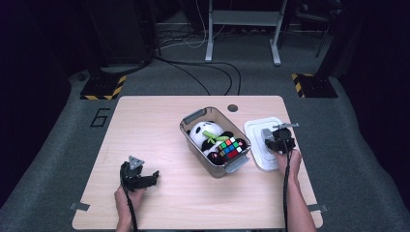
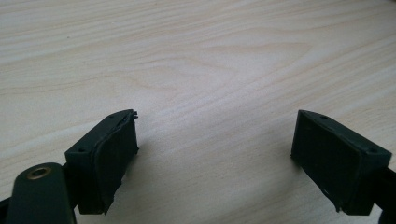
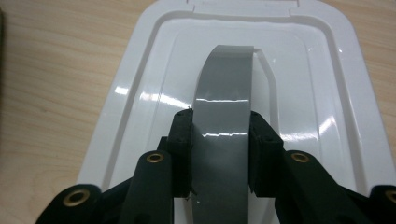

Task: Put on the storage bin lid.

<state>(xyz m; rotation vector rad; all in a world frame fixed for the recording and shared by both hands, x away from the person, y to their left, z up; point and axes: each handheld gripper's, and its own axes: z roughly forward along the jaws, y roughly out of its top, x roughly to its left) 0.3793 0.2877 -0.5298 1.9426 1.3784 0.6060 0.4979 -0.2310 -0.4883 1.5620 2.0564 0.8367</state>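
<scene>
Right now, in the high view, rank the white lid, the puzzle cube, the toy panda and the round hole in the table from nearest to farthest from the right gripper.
1. White lid: under the right gripper, which is shut on its grey handle.
2. Puzzle cube: to its left, at the bin's near end.
3. Toy panda: further left in the bin.
4. Round hole: near the table's far edge; close to the panda's rank.

2 black grippers — left gripper (image 1: 153, 177), right gripper (image 1: 279, 137) — brass-ringed screw holes, grey 3-cornered plates, trailing black cables

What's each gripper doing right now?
Left gripper: open, nothing between its jaws, over bare table.
Right gripper: shut on the grey handle of the white lid.
</scene>
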